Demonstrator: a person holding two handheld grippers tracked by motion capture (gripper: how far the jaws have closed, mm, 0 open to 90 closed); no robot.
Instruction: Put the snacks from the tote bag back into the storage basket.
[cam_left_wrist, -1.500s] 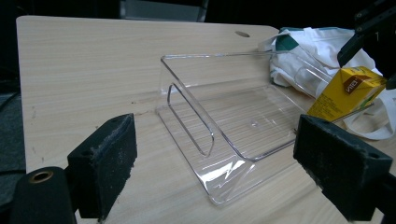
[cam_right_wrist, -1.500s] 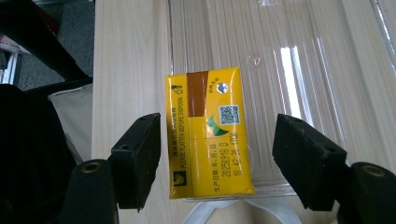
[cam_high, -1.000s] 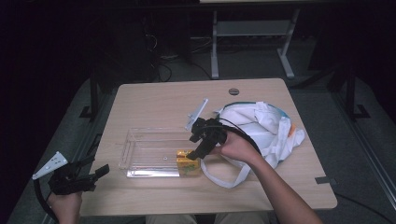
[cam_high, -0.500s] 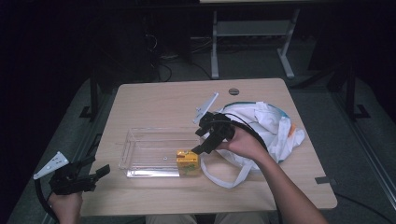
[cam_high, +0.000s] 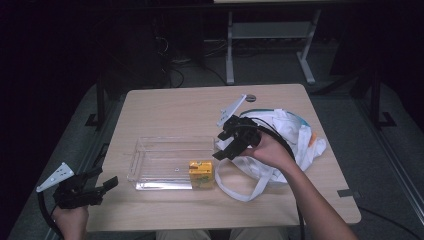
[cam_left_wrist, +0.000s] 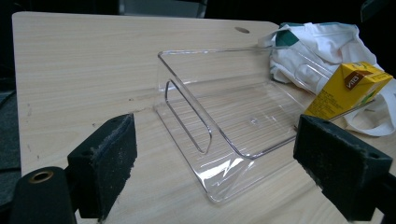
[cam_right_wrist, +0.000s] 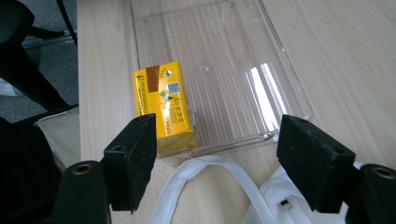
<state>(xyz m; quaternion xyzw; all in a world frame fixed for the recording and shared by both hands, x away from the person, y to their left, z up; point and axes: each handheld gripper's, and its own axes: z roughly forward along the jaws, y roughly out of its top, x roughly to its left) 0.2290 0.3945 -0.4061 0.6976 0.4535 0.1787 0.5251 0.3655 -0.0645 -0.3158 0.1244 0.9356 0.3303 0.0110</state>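
1. Grippers first: we see our right gripper (cam_high: 226, 148) above the near right corner of the clear tray (cam_high: 150, 145), jaws wide with nothing between them. Its jaws have just been opening, and the pads press on nothing.
2. Our left gripper (cam_high: 102, 185) sits at the near left edge of the table (cam_high: 170, 105), well apart from the tray. In the left gripper view its jaws stand wide, with bare wood and the tray's end beyond them.
3. We find the yellow juice carton (cam_high: 201, 173) upright in the tray's near right corner, against the wall. In the right gripper view the carton (cam_right_wrist: 164, 105) is partly covered by one pad, so its lower end is hidden from us.
4. The print on the carton is too small for us to read in any view.
5. The tray's walls are hard to trace in the high view; we make them out mainly by glints along the rim.
6. A white cloth bag (cam_high: 295, 135) lies just right of the tray, one strap looping toward the near edge. Our right hand (cam_high: 267, 150) covers part of it, and we cannot tell what is inside.
7. The room beyond the table is too dark to make out.
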